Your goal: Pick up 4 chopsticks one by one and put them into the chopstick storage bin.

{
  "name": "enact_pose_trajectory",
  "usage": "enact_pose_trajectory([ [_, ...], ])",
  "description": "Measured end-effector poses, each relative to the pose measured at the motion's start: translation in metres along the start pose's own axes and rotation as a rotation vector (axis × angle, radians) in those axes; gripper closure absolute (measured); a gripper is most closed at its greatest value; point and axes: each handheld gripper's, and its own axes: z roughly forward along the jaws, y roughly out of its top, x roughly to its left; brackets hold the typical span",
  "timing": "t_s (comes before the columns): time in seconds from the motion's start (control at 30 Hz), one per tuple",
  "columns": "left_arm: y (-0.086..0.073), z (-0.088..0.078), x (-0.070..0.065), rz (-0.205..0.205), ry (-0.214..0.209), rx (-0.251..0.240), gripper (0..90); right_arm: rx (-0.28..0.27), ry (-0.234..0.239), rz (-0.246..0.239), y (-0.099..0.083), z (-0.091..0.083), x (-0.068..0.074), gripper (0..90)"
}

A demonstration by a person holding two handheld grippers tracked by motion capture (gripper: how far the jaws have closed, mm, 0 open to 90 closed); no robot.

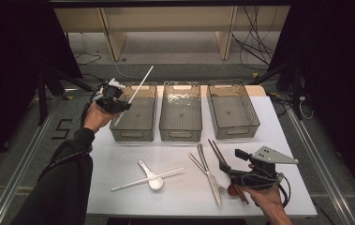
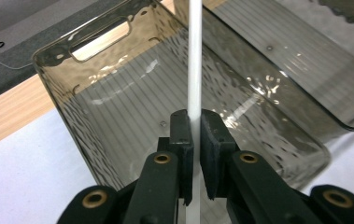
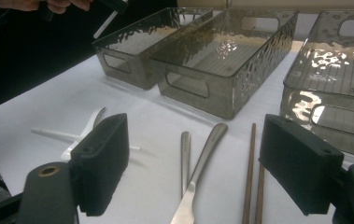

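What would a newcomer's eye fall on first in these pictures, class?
Probably the white chopstick, slanting up from the left gripper, whose fingers are shut on it over the left bin of three smoky clear bins at the back of the white table. Next, the cutlery at the front: a white spoon under a second white chopstick, then metal pieces and brown chopsticks by the open right gripper.

High view: overhead, looking forward and down over the white table (image 1: 119, 154). Gripper views: close, low; all share the three smoky translucent plastic bins (image 1: 180, 112).
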Motion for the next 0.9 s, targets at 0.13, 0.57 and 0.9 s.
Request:
enact_pose_trajectory([
  [0.13,-0.002,0.008,0.004,-0.004,0.021,0.030,83.6,0.000,0.003,0.000,0.000,0.000,0.000,24.9],
  [0.57,-0.016,0.022,0.009,-0.047,0.016,0.070,83.4,0.002,0.004,0.002,0.000,0.000,0.001,24.9],
  [0.9,-0.020,0.027,0.005,-0.098,0.007,0.077,72.1,0.001,0.001,0.003,0.000,0.000,0.000,24.9],
])
